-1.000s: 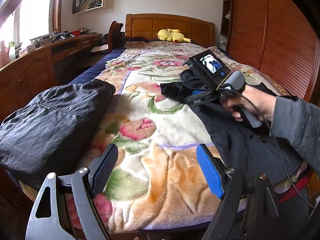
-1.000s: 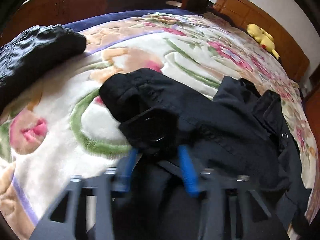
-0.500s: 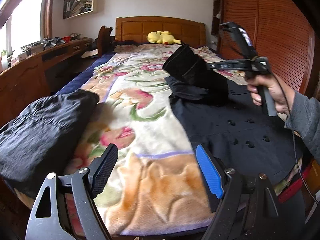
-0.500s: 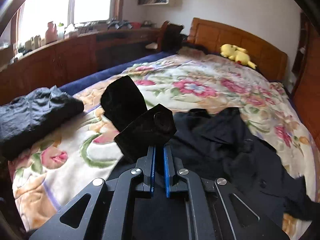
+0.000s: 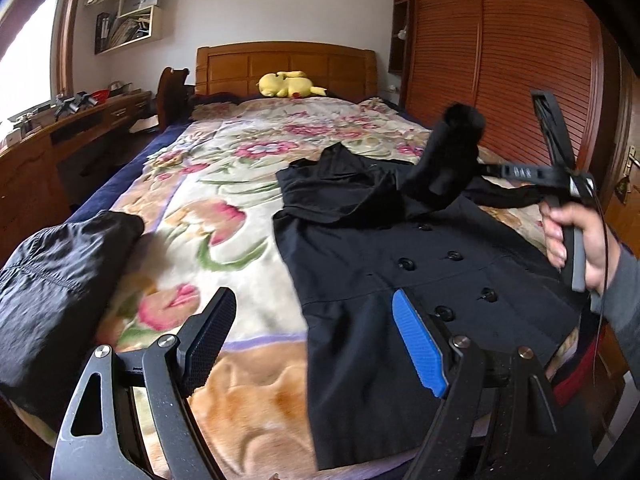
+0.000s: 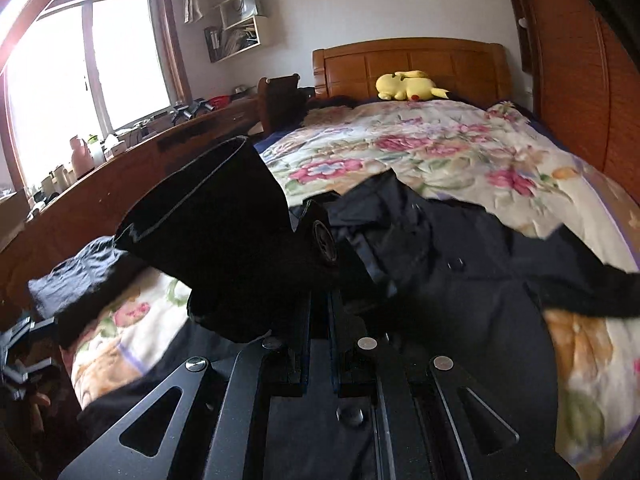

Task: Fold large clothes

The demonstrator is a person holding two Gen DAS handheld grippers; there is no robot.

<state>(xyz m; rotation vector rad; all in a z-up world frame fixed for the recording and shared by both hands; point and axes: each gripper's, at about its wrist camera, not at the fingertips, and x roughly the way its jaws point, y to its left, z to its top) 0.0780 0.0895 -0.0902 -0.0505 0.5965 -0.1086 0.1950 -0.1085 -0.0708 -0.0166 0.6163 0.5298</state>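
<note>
A: Floral blanket covers the bed; where's the coat?

B: Spread on its right side. Right gripper pinches its sleeve up above it; left gripper hovers, jaws apart, holding nothing.

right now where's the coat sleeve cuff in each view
Left wrist: the sleeve cuff is upper right, lifted above the black coat, pinched in the right claw.
Right wrist: the same cuff fills centre left, close up, rising from the shut claw.
Shared landmark: the yellow plush toy by the headboard.
</note>
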